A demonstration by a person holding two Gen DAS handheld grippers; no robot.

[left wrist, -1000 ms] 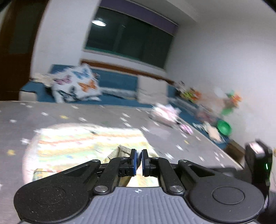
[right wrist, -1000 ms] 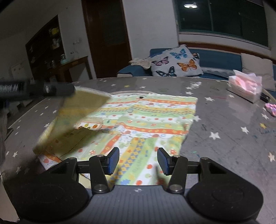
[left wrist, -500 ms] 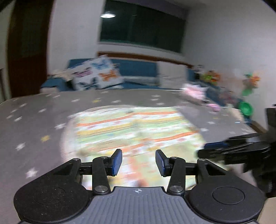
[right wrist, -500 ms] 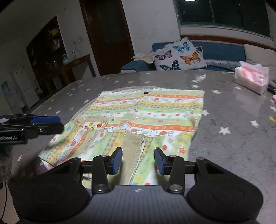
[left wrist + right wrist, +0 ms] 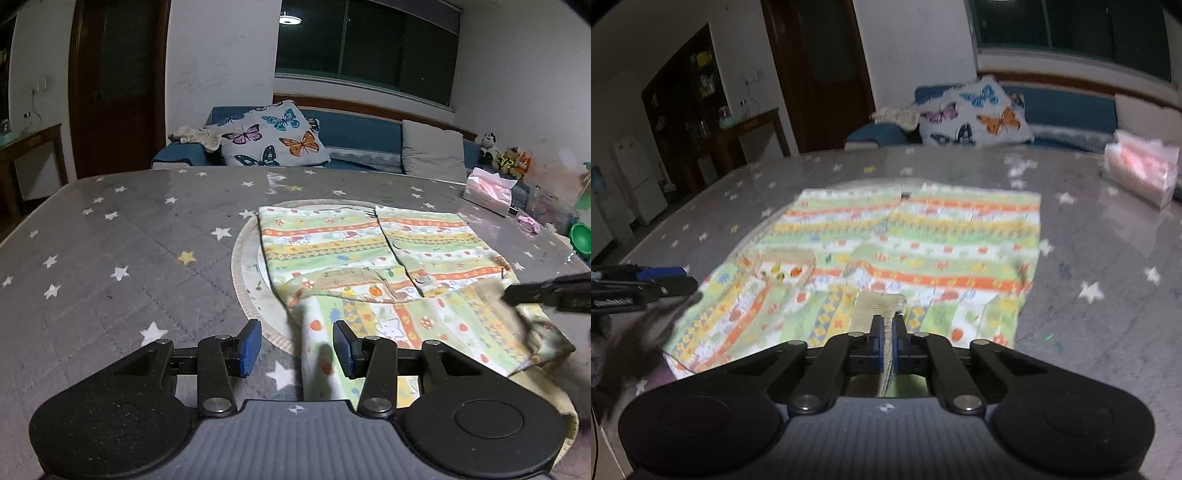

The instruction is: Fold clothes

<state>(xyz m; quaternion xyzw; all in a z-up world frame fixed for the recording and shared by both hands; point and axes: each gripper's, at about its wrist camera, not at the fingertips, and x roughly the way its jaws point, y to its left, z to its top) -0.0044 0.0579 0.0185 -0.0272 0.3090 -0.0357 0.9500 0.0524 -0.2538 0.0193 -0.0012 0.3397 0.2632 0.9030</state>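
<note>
Since the earlier frame, right gripper [image 5: 887,345] clamps the striped cartoon-print cotton garment [image 5: 373,266] hem; left gripper [image 5: 297,349], apart, must grasp beside it.

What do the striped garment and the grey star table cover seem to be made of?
The striped garment looks like soft, thin woven cotton with a matte finish: it drapes and creases, and the right gripper pinches its edge flat. The table cover seems a glossy plastic or vinyl sheet, since it reflects light.
</note>
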